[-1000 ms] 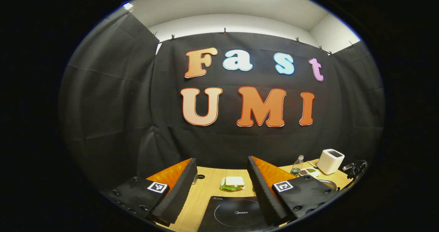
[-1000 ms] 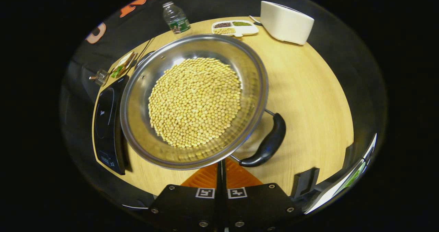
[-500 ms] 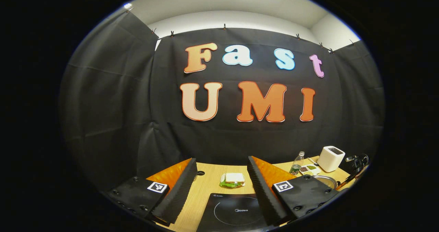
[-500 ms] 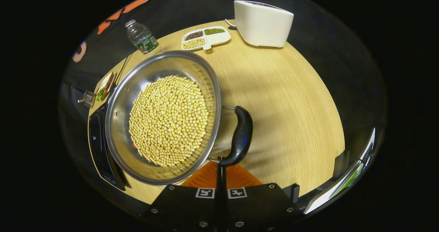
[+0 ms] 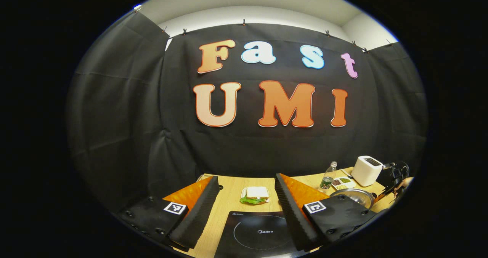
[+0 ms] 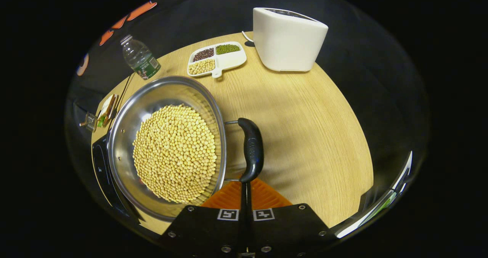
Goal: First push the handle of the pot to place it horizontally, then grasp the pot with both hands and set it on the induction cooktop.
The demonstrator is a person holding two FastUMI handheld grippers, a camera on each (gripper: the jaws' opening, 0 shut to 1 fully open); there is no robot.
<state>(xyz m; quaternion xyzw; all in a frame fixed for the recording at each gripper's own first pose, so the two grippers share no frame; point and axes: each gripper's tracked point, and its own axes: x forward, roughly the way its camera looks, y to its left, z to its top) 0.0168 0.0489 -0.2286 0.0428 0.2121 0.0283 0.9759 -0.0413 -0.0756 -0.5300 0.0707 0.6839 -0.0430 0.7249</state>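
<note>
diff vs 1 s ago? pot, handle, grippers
In the right gripper view the pot has turned: its handle swung from slanting off to the right to lying straight ahead of the right gripper, whose fingers stay shut. The left gripper stays open above the cooktop. Nothing grasped.

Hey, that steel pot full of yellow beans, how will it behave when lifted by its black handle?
The shiny steel pot is heaped with yellow beans, so it is probably heavy. Its black loop handle sits on one side, so it may tip. The loose beans could shift or spill.
</note>
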